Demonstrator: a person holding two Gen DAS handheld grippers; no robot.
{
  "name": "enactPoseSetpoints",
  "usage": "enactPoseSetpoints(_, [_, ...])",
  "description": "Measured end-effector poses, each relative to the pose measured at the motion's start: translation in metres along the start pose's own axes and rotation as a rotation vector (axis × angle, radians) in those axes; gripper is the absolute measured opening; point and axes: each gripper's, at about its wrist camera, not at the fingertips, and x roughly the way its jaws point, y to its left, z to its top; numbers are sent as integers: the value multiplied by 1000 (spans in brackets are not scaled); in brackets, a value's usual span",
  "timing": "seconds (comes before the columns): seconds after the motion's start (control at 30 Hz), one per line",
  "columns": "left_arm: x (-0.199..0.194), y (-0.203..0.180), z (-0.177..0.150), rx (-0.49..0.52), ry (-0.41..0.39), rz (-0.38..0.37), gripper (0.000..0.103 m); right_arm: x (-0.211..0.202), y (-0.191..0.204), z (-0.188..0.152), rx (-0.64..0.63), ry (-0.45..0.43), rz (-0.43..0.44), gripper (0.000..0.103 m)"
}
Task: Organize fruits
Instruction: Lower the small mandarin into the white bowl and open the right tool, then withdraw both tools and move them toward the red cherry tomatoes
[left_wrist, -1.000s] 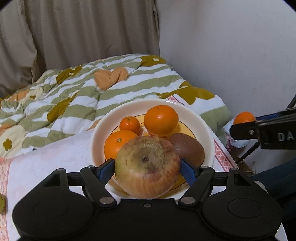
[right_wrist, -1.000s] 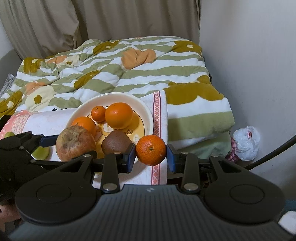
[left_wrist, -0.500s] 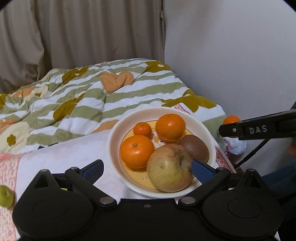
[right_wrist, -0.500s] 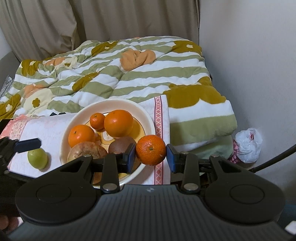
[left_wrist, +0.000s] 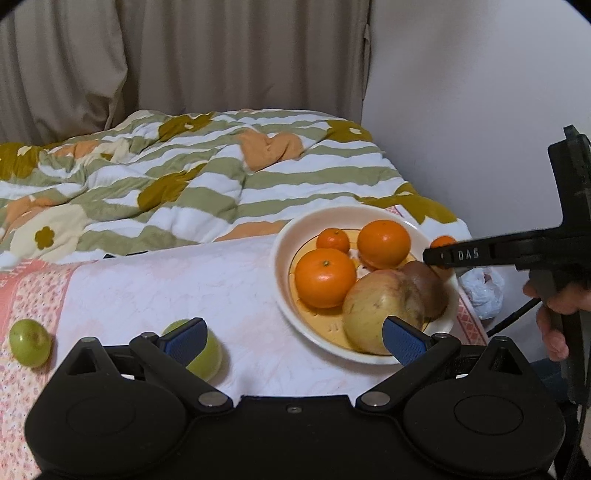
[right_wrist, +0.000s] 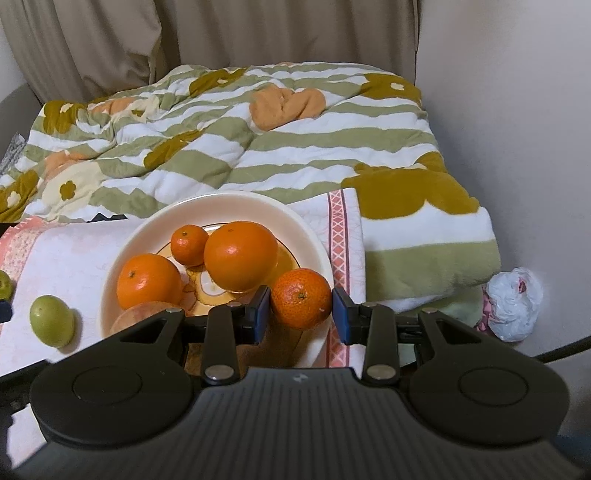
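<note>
Apple (left_wrist: 384, 314) dropped in the bowl (left_wrist: 284, 236), left gripper (left_wrist: 295, 338) now spread wide and backing off. Right gripper (right_wrist: 301, 314) grips a mandarin (right_wrist: 301, 298), seemingly over the rim; lower gently into the gap, then release.

Right gripper (right_wrist: 301, 314): blue pads clamped on a mandarin (right_wrist: 301, 298), over the bowl's near right rim.
Bowl (right_wrist: 236, 201): cream; holds two oranges (right_wrist: 240, 255), a small mandarin (right_wrist: 189, 245), an apple (right_wrist: 142, 314).
Green fruit (right_wrist: 51, 320): on the cloth (right_wrist: 70, 251), left of the bowl.
</note>
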Motion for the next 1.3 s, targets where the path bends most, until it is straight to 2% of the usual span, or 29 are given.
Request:
enactPoseSetpoints(0.2, [-3, 6, -5, -17, -1, 10, 103, 6, 2, 3, -17, -11, 6, 53])
enactPoseSetpoints(0.23, [-3, 7, -5, -18, -2, 12, 103, 5, 2, 3, -15, -19, 9, 56])
enactPoseSetpoints(0.27, [-5, 7, -5, -20, -3, 13, 103, 4, 2, 3, -14, -22, 14, 66])
enactPoseSetpoints(0.3, [-6, 8, -6, -22, -4, 13, 103, 4, 3, 3, -13, -23, 15, 81])
enactPoseSetpoints(0.37, [-7, 8, -6, -26, -6, 15, 103, -1, 5, 2, -9, -44, -2, 99])
enactPoseSetpoints(0.4, [-8, 8, -7, -28, -7, 18, 103, -3, 5, 1, -13, -54, -5, 103])
enactPoseSetpoints(0.67, [-24, 5, -10, -46, -34, 24, 103, -27, 9, -4, -43, -73, 1, 103])
enactPoseSetpoints(1.0, [-71, -2, -19, -74, -115, 51, 103, -84, 12, -16, -63, -125, 20, 103])
enactPoseSetpoints(1.3, [-121, 14, -37, -123, -145, 145, 103, -135, 28, -34, -88, -159, 62, 103])
